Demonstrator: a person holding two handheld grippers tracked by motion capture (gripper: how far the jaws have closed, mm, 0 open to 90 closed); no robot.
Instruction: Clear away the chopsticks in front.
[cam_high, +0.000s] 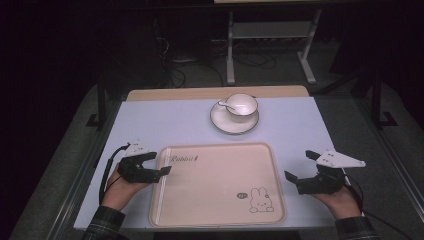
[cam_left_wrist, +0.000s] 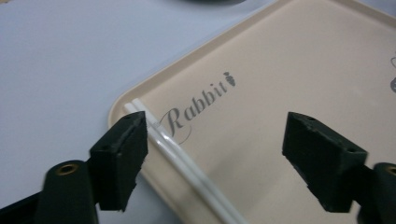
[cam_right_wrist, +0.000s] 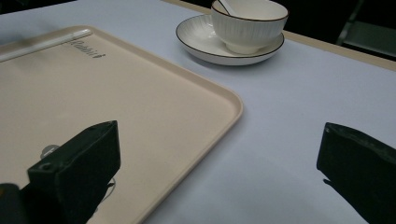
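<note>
Left gripper (cam_high: 161, 166) jaws wide, empty, over chopsticks (cam_left_wrist: 187, 161) | right gripper (cam_high: 295, 167) wide, empty | next: cup (cam_high: 242, 107) at 12 o'clock, grip rim squarely.

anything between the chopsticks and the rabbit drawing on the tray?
No. In the high view the tray floor is bare from the chopsticks at its left edge to the rabbit drawing at lower right, apart from the small oval mark beside the rabbit.
</note>
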